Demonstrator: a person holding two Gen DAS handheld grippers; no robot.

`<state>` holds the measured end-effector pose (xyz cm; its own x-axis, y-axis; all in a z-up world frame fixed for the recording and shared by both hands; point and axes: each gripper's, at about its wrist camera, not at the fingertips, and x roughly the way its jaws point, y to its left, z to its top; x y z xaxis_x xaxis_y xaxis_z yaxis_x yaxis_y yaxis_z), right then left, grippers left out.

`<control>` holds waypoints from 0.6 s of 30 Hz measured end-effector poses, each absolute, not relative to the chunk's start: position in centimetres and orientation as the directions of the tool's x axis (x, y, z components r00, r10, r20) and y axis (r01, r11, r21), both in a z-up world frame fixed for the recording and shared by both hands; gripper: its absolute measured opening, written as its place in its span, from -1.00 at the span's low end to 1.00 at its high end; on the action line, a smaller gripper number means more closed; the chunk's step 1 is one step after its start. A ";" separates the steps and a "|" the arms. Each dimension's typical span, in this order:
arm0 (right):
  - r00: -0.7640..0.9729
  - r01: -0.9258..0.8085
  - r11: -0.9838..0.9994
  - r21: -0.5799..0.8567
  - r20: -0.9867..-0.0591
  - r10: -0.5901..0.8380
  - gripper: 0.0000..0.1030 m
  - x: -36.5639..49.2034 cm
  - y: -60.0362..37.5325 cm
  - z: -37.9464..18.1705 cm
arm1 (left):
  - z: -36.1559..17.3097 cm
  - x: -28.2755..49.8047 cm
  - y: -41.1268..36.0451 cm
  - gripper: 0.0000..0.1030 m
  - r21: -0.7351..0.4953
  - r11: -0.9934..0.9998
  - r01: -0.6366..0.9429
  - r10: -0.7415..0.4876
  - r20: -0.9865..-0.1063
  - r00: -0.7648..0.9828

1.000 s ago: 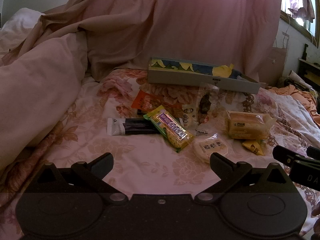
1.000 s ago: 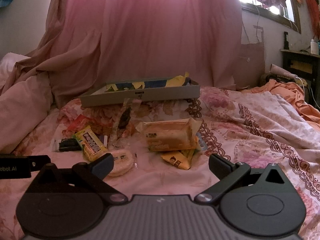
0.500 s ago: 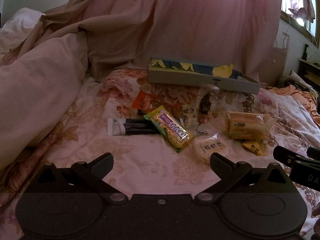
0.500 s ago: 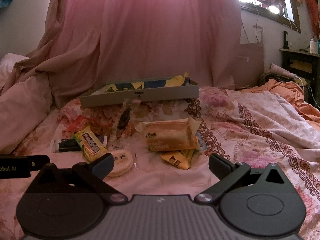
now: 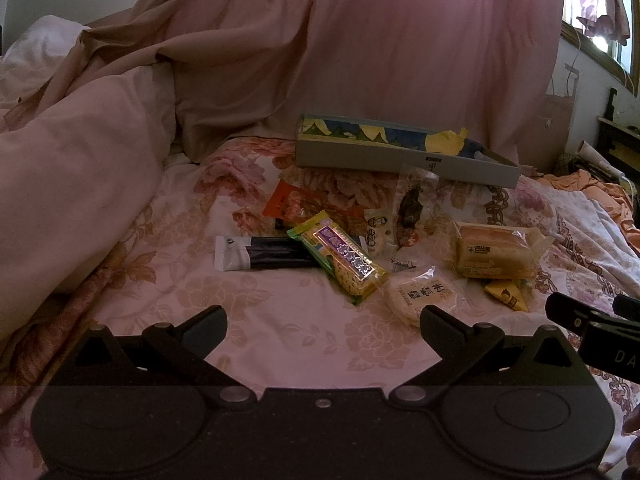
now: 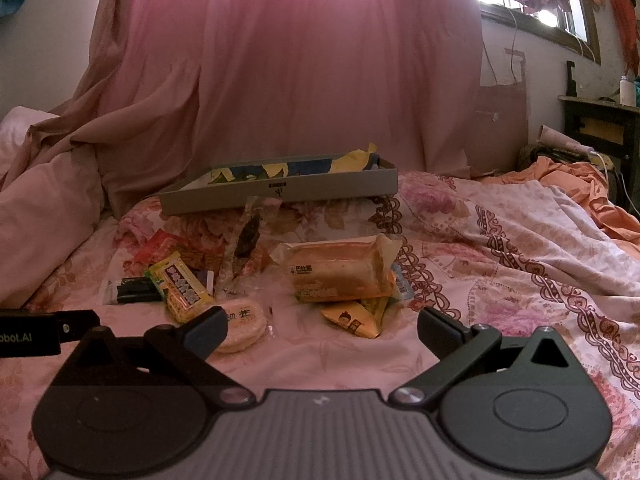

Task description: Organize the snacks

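Snacks lie scattered on the floral bed (image 5: 280, 328) before a shallow grey box (image 6: 280, 194): we count one bread pack (image 6: 340, 272) with unreadable print and one round rice cracker (image 5: 424, 294). Our left gripper (image 5: 322, 320) and right gripper (image 6: 320, 326) both gape wide, empty, the left one's side reading "obot.AI".

A loose cluster of wrapped snacks is spread on the flowered bedspread (image 5: 168, 280): a black-and-white packet (image 5: 256, 253) lying flat, a yellow bar (image 5: 340, 260) angled across its end, a round rice cracker (image 5: 420, 296), a wrapped bread (image 6: 340, 274) over a yellow pouch (image 6: 352, 318). A shallow grey box (image 6: 280, 190) is set behind them.
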<state>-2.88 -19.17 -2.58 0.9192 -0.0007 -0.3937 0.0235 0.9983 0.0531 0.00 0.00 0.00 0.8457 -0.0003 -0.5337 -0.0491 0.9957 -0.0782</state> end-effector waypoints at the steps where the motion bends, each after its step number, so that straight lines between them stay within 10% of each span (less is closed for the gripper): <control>1: 0.919 0.023 0.998 0.054 -0.394 0.000 1.00 -2.9 -19.2 -2.6 | 0.0 0.0 0.0 0.98 -0.078 0.996 -0.049 -0.001 -0.534 0.846; 18: 0.916 0.018 0.997 0.069 -0.401 0.012 1.00 -2.9 -19.2 -2.7 | 0.0 0.0 0.0 0.98 -0.079 0.996 -0.050 0.000 -0.535 0.845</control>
